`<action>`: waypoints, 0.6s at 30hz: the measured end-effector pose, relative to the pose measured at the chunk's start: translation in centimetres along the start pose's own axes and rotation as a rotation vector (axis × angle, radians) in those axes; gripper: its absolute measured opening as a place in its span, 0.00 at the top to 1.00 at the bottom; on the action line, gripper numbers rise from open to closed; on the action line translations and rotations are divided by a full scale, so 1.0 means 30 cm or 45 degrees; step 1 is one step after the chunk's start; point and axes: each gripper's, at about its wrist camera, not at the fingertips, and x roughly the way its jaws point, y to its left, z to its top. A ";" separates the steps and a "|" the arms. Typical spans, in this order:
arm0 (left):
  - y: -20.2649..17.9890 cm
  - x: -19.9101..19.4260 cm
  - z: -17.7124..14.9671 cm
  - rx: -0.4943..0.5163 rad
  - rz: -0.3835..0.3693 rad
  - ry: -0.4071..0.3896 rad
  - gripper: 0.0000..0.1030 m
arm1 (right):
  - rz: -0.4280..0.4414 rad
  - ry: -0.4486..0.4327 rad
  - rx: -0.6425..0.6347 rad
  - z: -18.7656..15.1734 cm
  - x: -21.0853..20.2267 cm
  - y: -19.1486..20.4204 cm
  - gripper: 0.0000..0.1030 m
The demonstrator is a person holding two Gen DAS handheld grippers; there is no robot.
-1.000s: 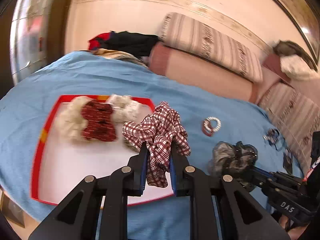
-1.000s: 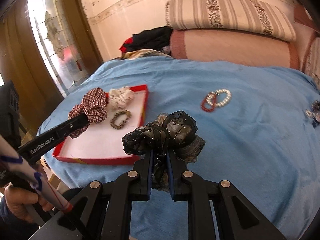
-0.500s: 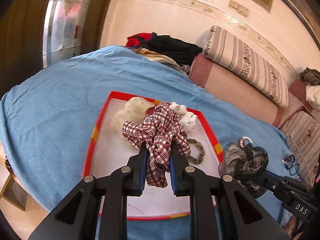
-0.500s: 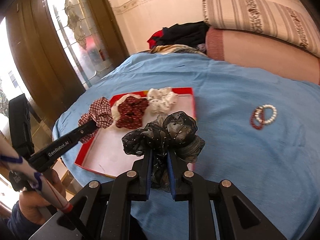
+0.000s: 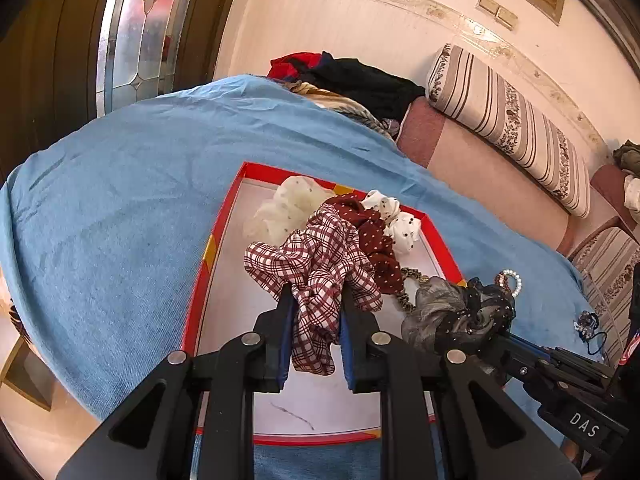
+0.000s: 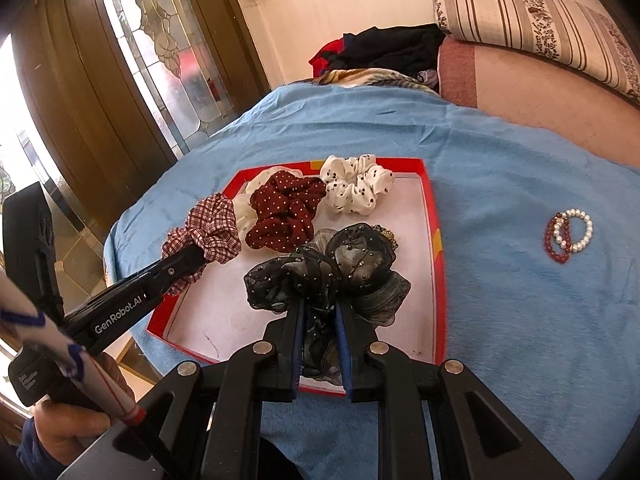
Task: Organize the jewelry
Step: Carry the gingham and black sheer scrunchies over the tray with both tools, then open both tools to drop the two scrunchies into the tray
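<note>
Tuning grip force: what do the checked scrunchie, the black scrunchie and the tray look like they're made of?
Checked scrunchie: thin woven cloth, matte, likely cotton; crisp printed check, soft folds.
Black scrunchie: sheer gauzy fabric, maybe organza; light shows through and small shiny studs dot it.
Tray: looks like cardboard or thin board; red rim, flat white floor with scuffs. Cannot tell for sure.

Sheer black scrunchie (image 6: pixel 326 270) — matt blue cloth bedspread (image 6: pixel 520 320).

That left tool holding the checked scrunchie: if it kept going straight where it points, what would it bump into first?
Probably the dark red dotted scrunchie in the red tray. It lies just beyond the left tool and its checked scrunchie, though depth is hard to judge.
</note>
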 end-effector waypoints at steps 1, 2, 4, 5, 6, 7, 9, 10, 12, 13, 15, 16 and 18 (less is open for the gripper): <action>0.006 0.004 0.000 -0.003 0.001 0.003 0.82 | -0.001 0.003 -0.001 0.003 0.005 0.003 0.83; 0.009 0.007 -0.001 -0.006 0.003 0.007 0.82 | -0.001 0.007 -0.004 0.003 0.013 0.006 0.83; 0.017 0.015 -0.002 -0.012 0.008 0.015 0.82 | -0.004 0.016 -0.010 0.002 0.026 0.011 0.83; 0.019 0.019 -0.004 -0.016 0.008 0.020 0.82 | -0.008 0.017 -0.013 0.002 0.033 0.012 0.83; 0.021 0.024 -0.005 -0.017 0.008 0.026 0.82 | -0.012 0.018 -0.014 0.002 0.040 0.011 0.83; 0.020 0.027 -0.006 -0.018 0.010 0.029 0.82 | -0.014 0.020 -0.012 0.003 0.044 0.009 0.82; 0.023 0.038 -0.007 -0.023 0.011 0.040 0.82 | -0.023 0.022 -0.012 0.006 0.058 0.003 0.82; 0.023 0.041 -0.007 -0.026 0.012 0.043 0.82 | -0.029 0.023 -0.014 0.007 0.062 0.002 0.82; 0.027 0.048 -0.008 -0.030 0.012 0.050 0.82 | -0.043 0.033 -0.008 0.010 0.081 -0.010 0.82; 0.031 0.051 -0.006 -0.032 0.012 0.052 0.82 | -0.047 0.036 -0.004 0.008 0.085 -0.013 0.82; 0.036 0.058 -0.005 -0.037 0.017 0.056 0.82 | -0.054 0.044 0.007 0.009 0.099 -0.024 0.82; 0.039 0.061 -0.005 -0.039 0.016 0.059 0.82 | -0.056 0.047 0.009 0.010 0.104 -0.027 0.82; 0.041 0.068 -0.005 -0.043 0.030 0.062 0.82 | -0.059 0.052 0.007 0.010 0.114 -0.030 0.82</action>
